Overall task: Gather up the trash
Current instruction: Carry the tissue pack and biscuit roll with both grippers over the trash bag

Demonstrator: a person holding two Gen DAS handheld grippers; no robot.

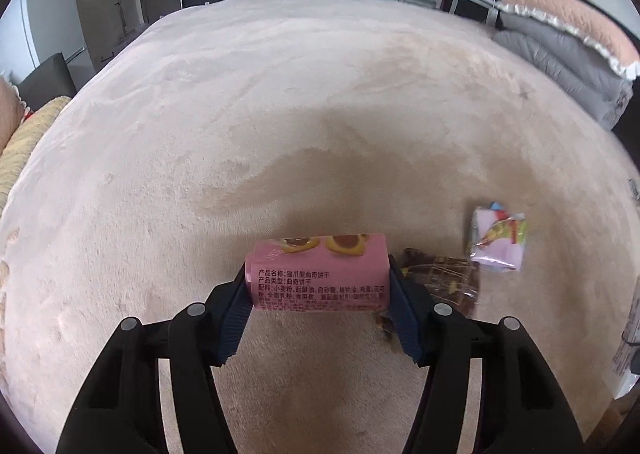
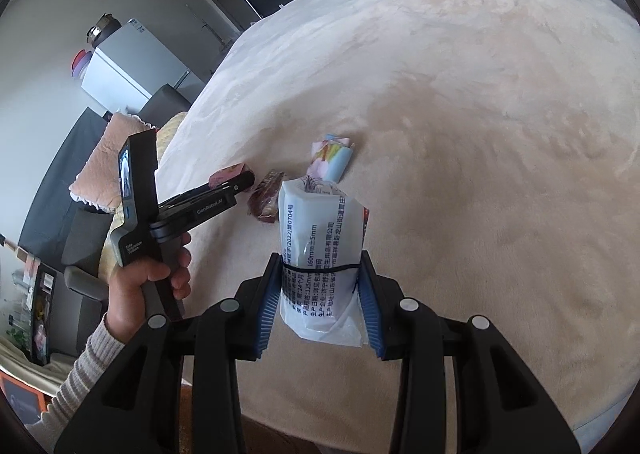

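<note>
1. Nearest the left wrist camera, the left claw (image 1: 318, 288) pinches a pink biscuit packet (image 1: 318, 274) across its ends, one blue pad on each end. The packet lies crosswise between the pads, low over the bed (image 1: 280, 94); whether it is lifted clear or touching the blanket cannot be told.
2. Nearest the right wrist camera, the right claw (image 2: 320, 294) grips a white plastic pack (image 2: 322, 250) with blue print and a thin black band around it. The pack stands upright between the pads, its lower end hanging loose toward the camera.
3. Just right of the pink packet, a brown wrapper (image 1: 444, 280) lies on the blanket, partly hidden behind the left claw's right finger. It is not held.
4. Farther right and a little beyond it, a pastel wrapper (image 1: 498, 240) lies flat on the bed, also untouched.
5. In the right wrist view the same two loose pieces sit beyond the white pack, with the person's left hand (image 2: 148, 278) on its handle at the left.
6. Judgement: two pieces are in hand and two are left on the bed. No bin or bag is visible, so the held pieces probably need depositing before the rest can be picked up.
</note>
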